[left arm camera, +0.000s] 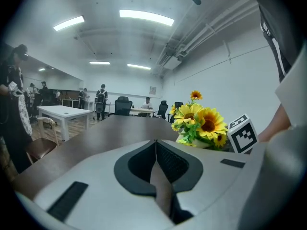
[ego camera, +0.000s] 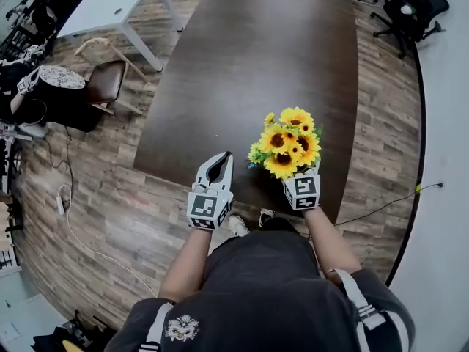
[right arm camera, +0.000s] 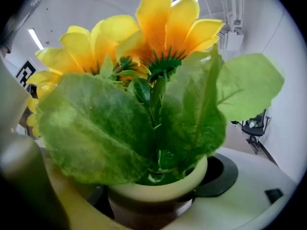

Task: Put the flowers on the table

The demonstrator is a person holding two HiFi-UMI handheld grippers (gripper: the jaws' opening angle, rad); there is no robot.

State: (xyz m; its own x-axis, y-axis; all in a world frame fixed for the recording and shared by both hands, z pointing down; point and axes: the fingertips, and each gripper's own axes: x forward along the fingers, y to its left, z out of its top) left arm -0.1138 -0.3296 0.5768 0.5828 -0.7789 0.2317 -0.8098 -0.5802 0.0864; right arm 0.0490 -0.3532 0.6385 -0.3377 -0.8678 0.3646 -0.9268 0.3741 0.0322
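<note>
Right gripper, flowers at table edge

Open-plan office. A long dark conference table stood on a wood-plank floor, with a white desk and black swivel chairs around it. Strip lights and exposed pipes ran overhead. People stood at the far end.

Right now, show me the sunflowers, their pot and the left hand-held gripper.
sunflowers (ego camera: 287,147), head view, on the middle of the yellow blooms.
pot (right arm camera: 158,189), right gripper view, on its cream rim.
left hand-held gripper (ego camera: 224,158), head view, at its closed fingertips.
</note>
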